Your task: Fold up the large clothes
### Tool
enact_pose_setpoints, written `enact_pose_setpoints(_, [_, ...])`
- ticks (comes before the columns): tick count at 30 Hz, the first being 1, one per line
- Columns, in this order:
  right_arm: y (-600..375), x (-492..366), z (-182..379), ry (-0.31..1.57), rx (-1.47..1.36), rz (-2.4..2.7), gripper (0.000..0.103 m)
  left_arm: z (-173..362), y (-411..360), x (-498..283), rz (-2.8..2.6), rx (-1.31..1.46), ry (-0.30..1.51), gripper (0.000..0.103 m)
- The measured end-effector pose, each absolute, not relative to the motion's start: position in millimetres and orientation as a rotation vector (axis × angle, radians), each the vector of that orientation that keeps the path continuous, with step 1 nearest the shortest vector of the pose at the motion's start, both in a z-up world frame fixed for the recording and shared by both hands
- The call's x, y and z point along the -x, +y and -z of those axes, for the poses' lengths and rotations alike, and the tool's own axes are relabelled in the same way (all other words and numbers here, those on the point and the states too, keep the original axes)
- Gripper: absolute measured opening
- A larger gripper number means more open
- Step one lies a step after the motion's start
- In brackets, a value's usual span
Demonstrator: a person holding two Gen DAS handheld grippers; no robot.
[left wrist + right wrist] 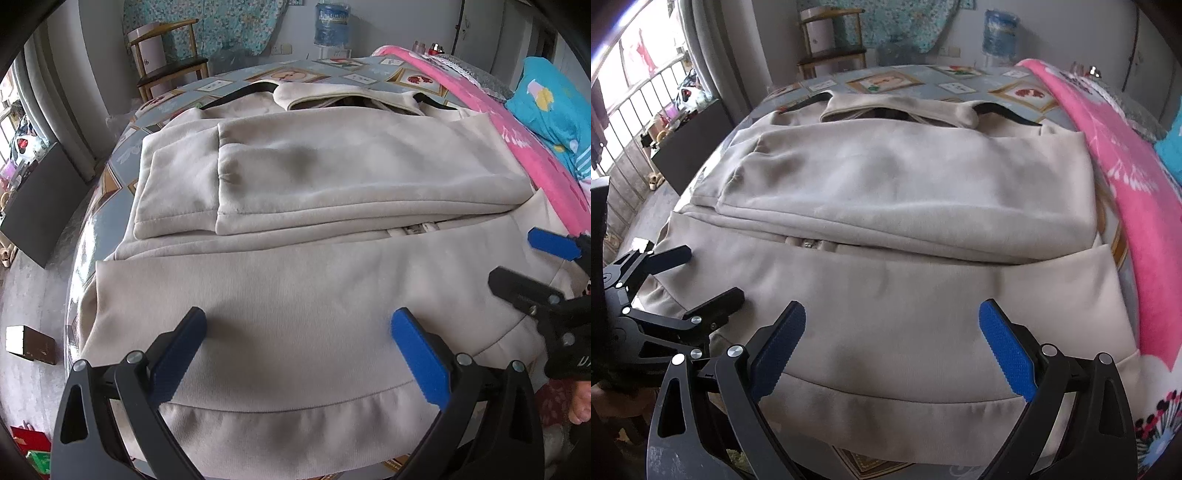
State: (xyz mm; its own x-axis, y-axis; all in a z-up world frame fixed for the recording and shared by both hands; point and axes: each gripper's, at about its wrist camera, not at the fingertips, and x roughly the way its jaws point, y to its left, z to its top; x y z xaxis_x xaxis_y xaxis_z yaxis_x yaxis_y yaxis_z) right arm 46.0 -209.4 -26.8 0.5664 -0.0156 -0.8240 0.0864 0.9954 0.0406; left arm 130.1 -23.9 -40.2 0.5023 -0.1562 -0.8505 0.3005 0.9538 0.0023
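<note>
Beige sweatshirt (pixel 295 280) flat on patterned table (pixel 221 83), sleeves folded across chest, collar far, hem at near edge; long axis runs near-to-far. Pink blanket (pixel 535 147) crowds its right side. Left gripper (pixel 298 325) and right gripper (pixel 892 319) spread wide above hem, holding nothing.
</note>
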Motion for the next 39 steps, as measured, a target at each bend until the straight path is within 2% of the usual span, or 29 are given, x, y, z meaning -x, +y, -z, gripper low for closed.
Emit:
enact_pose_setpoints(11, [-208,-50,36,1.003,-0.073,0.045,0.092,-8,34,-107,0.247,-0.078,0.789,0.099])
enact_pose_setpoints(19, [-208,-53,36,1.022,-0.065,0.046,0.092,2,72,-110,0.241,-0.012,0.848,0.097])
enact_pose_setpoints(24, [-207,-54,36,1.036,-0.064,0.050,0.092,13,96,-123,0.261,0.095,0.900,0.086])
enact_pose_setpoints(26, [-206,-55,36,1.044,-0.064,0.054,0.092,16,102,-127,0.282,0.124,0.915,0.075])
enact_pose_setpoints(31, [-205,-56,36,1.052,-0.068,0.068,0.092,21,109,-137,0.310,0.140,0.951,0.071])
enact_pose_setpoints(34, [-205,-56,36,1.057,-0.068,0.076,0.092,29,114,-148,0.321,0.171,0.999,0.062])
enact_pose_setpoints(39, [-205,-57,36,1.065,-0.072,0.087,0.092,36,123,-160,0.328,0.225,1.016,0.054])
